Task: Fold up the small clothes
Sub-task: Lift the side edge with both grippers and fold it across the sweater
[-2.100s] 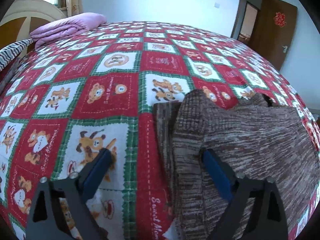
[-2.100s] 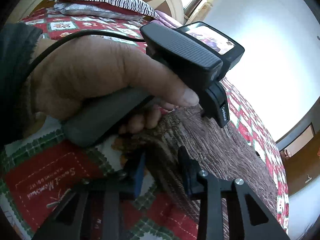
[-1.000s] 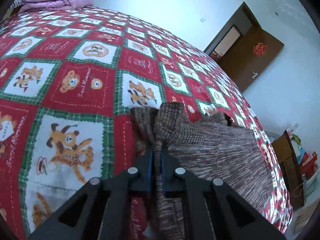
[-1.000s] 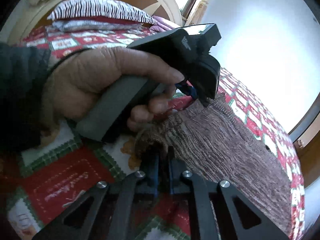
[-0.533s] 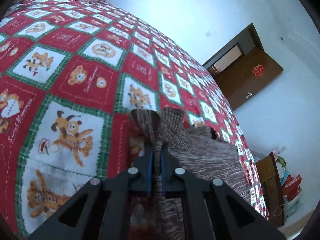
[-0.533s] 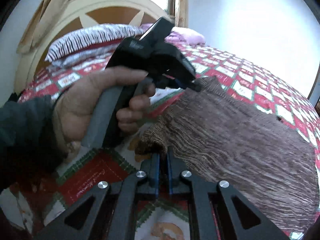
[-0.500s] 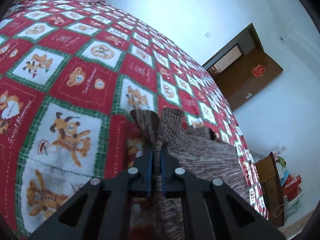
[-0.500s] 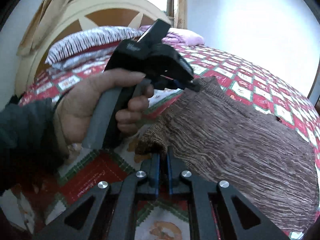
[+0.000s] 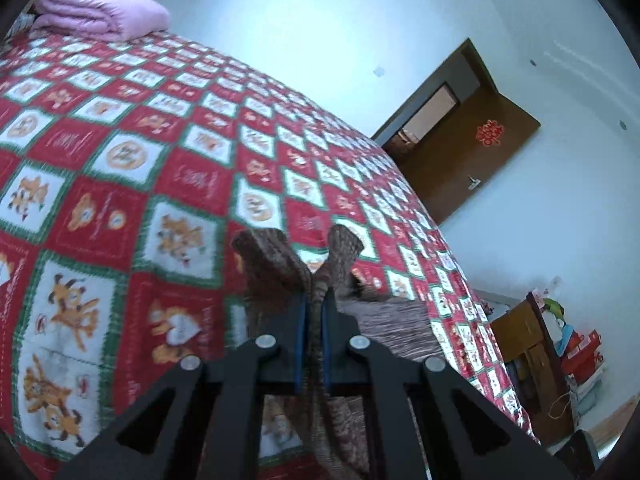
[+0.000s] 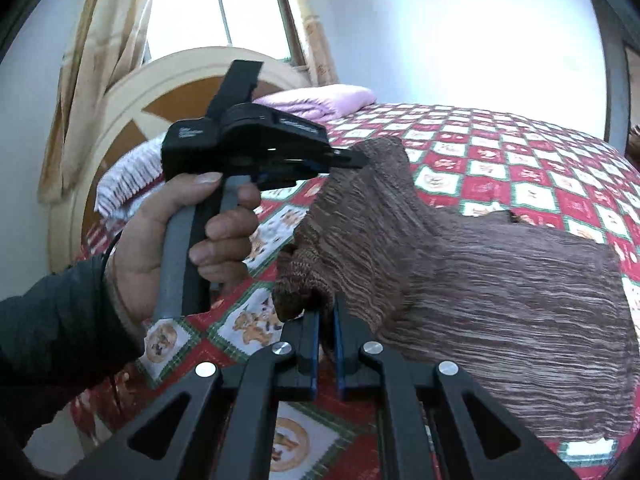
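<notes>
While the left hand-held gripper (image 9: 315,300) pinches a bunched corner of the brown knit garment (image 9: 384,320), that corner is up off the bed (image 9: 120,168), its blue pads (image 9: 301,340) pressed tight on the cloth. Over in the right wrist view, a hand (image 10: 168,236) wraps the grey handle at left, the left tool's tip biting the garment's raised far corner. At centre, the right hand-held gripper (image 10: 326,316) is clamped on a rolled near edge of the same knit. Rightward, the rest of the garment (image 10: 500,300) drapes down and spreads across the red and green checked bedspread. A folded lilac blanket (image 10: 320,102) lies by the headboard (image 10: 132,104).
</notes>
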`<state>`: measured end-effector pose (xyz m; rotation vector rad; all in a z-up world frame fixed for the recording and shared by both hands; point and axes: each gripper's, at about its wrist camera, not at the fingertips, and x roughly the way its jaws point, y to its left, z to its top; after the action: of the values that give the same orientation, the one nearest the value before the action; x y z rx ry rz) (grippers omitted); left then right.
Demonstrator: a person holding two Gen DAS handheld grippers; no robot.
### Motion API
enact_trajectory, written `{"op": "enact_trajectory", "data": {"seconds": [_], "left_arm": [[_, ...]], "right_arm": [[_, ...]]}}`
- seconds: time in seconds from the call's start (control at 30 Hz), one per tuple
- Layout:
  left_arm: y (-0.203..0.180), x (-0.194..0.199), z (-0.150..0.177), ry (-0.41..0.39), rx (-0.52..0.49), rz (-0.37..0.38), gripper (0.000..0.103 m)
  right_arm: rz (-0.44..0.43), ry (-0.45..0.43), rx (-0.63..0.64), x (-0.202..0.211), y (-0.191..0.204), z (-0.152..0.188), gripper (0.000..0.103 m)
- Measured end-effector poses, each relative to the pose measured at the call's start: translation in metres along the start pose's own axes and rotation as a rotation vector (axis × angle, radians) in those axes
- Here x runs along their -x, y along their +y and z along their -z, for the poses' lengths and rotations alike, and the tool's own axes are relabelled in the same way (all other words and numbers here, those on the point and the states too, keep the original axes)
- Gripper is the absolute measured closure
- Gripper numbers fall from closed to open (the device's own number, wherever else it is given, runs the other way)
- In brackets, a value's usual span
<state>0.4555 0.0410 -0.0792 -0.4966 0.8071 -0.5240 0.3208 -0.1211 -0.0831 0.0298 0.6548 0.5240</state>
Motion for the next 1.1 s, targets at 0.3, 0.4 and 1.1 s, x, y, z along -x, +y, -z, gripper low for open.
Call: {"op": "enact_trajectory", "data": {"seconds": [0.3,0.4,1.1], "left_arm": [[-0.051,-0.019,-0.002,0.007,-0.071,0.037,0.097],[-0.065,-0.027,-0.001,0.016,-0.081,0.048,0.097],[-0.170,-0.141,0.037,0.182,-0.159,0.077,0.097]], "right_arm": [[0.027,-0.062,-0.076,0.034,-0.041,0.000,0.098],[0.038,-0.074,-0.097,0.044,-0.052,0.003,0.098],[0.091,-0.027,-0.386,0.104,-0.166,0.053,0.099]]}}
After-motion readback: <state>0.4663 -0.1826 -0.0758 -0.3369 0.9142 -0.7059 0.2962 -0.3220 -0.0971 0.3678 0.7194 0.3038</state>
